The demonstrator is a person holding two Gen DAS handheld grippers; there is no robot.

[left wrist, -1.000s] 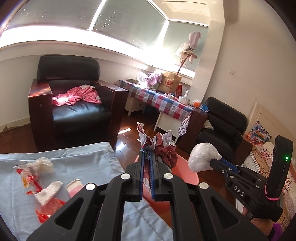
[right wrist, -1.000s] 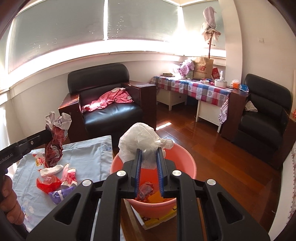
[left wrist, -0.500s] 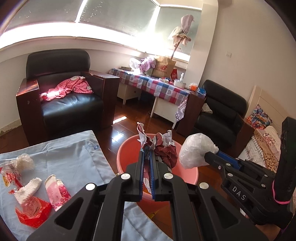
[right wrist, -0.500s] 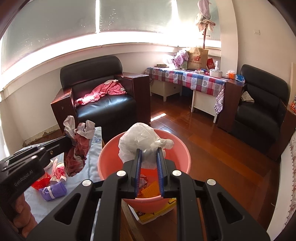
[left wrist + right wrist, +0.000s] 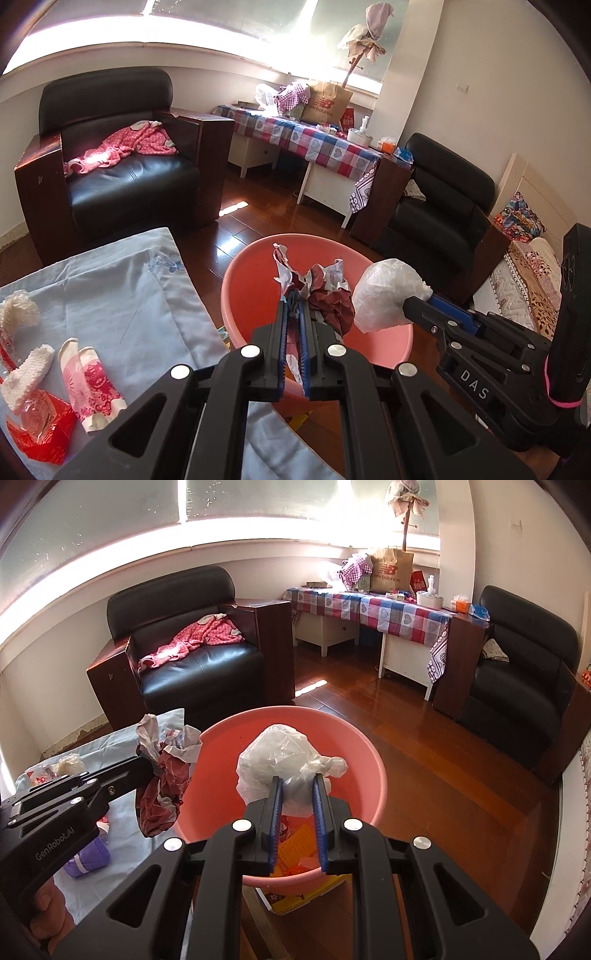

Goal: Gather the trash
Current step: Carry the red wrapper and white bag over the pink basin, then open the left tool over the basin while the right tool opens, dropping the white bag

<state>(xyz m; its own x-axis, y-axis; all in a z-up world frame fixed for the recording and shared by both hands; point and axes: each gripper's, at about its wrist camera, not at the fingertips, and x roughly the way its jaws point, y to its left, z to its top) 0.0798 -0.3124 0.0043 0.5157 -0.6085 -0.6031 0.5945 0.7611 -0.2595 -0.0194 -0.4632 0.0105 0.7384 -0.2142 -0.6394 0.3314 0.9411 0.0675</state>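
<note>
Pink basin [image 5: 373,775] below both my grippers, orange and red scraps in its bottom. My left gripper [image 5: 293,314] pinches a crumpled red wrapper [image 5: 328,299]; my right gripper [image 5: 297,794] clamps a white plastic bag [image 5: 284,764] over it.

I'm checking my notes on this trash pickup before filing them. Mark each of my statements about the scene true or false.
1. The left gripper is shut on a crumpled red wrapper. True.
2. The right gripper is empty. False: it is shut on a white plastic bag.
3. The basin is blue. False: it is pink.
4. Some trash already lies in the basin. True.
5. A pink garment lies on the armchair. True.
6. The cloth beside the basin is bare. False: wrappers still lie on it.
</note>
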